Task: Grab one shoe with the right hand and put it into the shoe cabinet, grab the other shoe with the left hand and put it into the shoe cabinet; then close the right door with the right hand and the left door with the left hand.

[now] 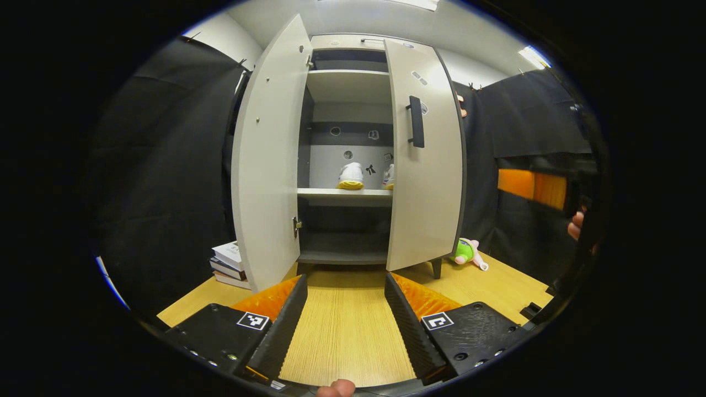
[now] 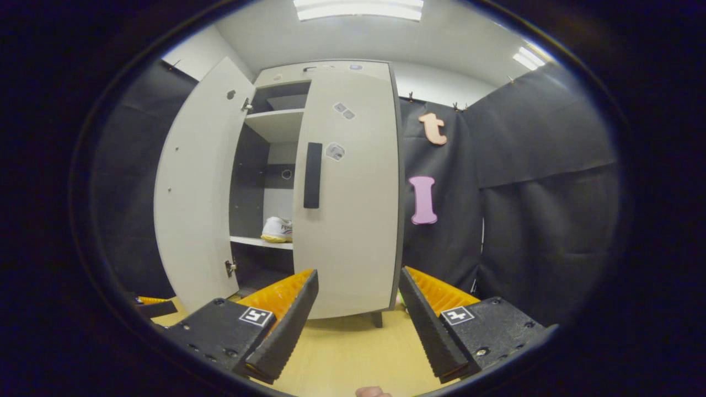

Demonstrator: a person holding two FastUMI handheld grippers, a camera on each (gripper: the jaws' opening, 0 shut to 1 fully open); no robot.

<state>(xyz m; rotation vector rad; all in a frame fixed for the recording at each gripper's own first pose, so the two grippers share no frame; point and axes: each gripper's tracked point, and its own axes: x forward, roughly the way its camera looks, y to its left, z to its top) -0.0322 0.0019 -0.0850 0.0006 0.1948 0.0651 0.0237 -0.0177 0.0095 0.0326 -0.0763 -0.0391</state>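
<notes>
In the left gripper view my left claw [image 1: 345,314] is spread and carries nothing, low over the wooden surface [image 1: 345,336] facing the shoe cabinet [image 1: 347,160]. Both shoes sit on the middle shelf [image 1: 342,193]: 1 shoe [image 1: 351,176] in the gap, the other shoe [image 1: 389,176] half hidden behind the right door [image 1: 424,165]. That door hangs partly swung in, the left door [image 1: 270,160] wide open. I judge the risks as these: the second shoe sits near the shelf front, so a closing door might nudge it, and a left door shut first could block the right one. A stack of books [image 1: 229,264] near the left door and a plush toy [image 1: 466,251] by the right stand close to the swing paths. In the right gripper view my right claw [image 2: 358,317] is spread and empty, facing the right door's handle [image 2: 313,175]; a glancing push could slip off. Small stickers on the door are too blurred to read.
</notes>
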